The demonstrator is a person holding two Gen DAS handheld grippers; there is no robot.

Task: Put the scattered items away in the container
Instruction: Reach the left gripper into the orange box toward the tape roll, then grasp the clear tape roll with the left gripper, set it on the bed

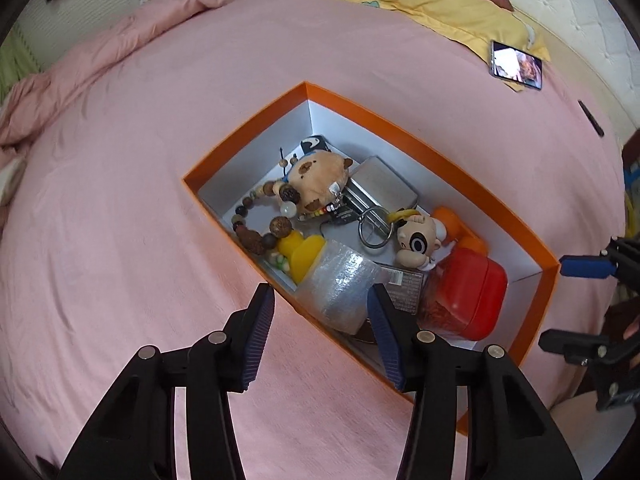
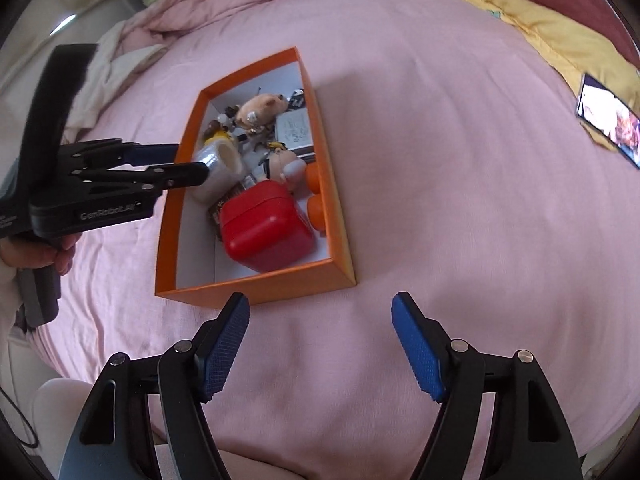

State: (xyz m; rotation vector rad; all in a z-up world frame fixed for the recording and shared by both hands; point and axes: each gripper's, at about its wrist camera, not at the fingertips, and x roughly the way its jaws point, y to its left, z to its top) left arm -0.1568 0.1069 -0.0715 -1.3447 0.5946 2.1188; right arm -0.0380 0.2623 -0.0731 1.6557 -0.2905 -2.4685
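An orange box [image 1: 448,158] with a white inside lies on the pink bed; it also shows in the right wrist view [image 2: 256,286]. It holds a brown plush [image 1: 318,180], a bead bracelet [image 1: 256,216], a key ring [image 1: 374,228], a cartoon doll [image 1: 418,242], a red case [image 1: 470,294] and a roll of clear tape [image 1: 340,290]. My left gripper [image 1: 322,300] is open over the box's near wall, its fingers either side of the tape roll [image 2: 218,168]. My right gripper [image 2: 320,312] is open and empty over the sheet, just in front of the box.
A phone [image 1: 516,65] with a lit screen lies on the bed by the yellow pillow [image 1: 436,4]; it also shows in the right wrist view [image 2: 610,120]. A crumpled pink duvet [image 1: 100,52] lies at the far left. A dark stick-like object [image 1: 591,118] lies near the bed edge.
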